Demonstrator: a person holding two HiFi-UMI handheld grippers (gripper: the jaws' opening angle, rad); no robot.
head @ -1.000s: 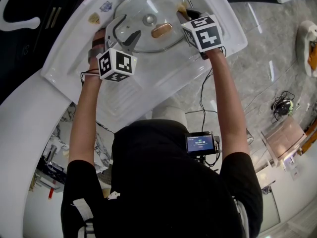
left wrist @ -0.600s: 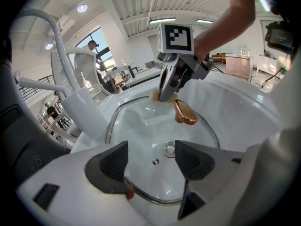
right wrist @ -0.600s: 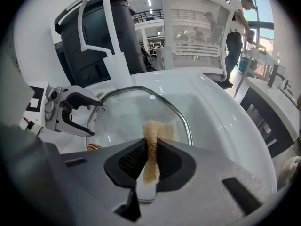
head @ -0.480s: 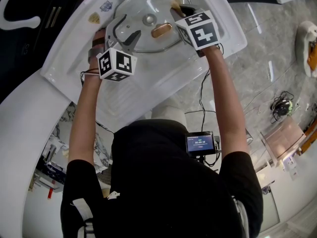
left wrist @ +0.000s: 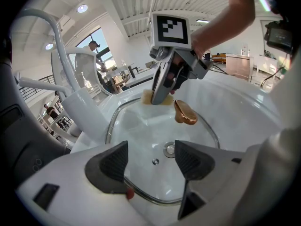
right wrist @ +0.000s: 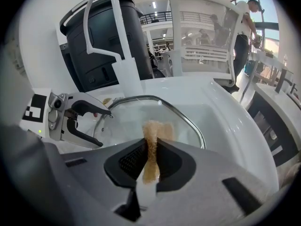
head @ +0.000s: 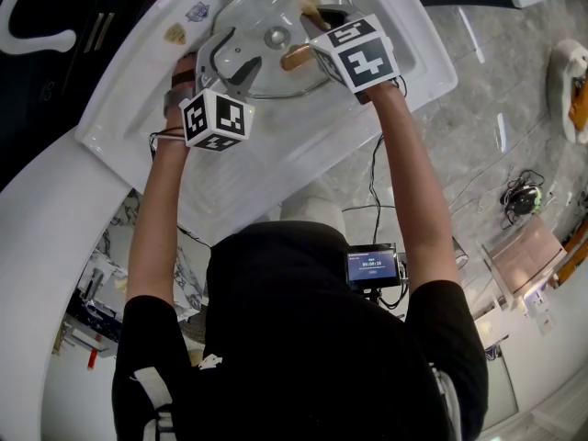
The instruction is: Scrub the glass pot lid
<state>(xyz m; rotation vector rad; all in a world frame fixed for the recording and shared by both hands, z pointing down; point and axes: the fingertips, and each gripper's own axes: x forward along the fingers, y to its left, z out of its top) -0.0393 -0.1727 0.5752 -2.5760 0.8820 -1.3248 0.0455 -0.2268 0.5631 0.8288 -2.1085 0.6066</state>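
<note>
Where it lies flat in the white sink (head: 303, 131), the glass pot lid (head: 262, 7) faces broad side up, and its rounded-square outline shows no clear long axis. A copper-coloured piece (left wrist: 185, 113) rests on the glass just right of the metal centre fitting (head: 276, 37), its long side running roughly left to right. The glass is clear, with a thin metal rim. The left gripper (left wrist: 148, 161) is at the lid's near-left rim with its jaws wide apart and gripping nothing. The right gripper (right wrist: 150, 157) has its jaws pinched on a tan sponge (right wrist: 153, 131), which is set against the far right part of the glass. A white curved tap (left wrist: 37, 15) rises at the sink's far left. A dark rounded appliance (right wrist: 103, 41) stands behind it. Grey marbled floor (head: 478, 90) lies right of the sink. A white chair (right wrist: 202, 32) and a standing person (right wrist: 244, 32) are farther off in the bright room.
</note>
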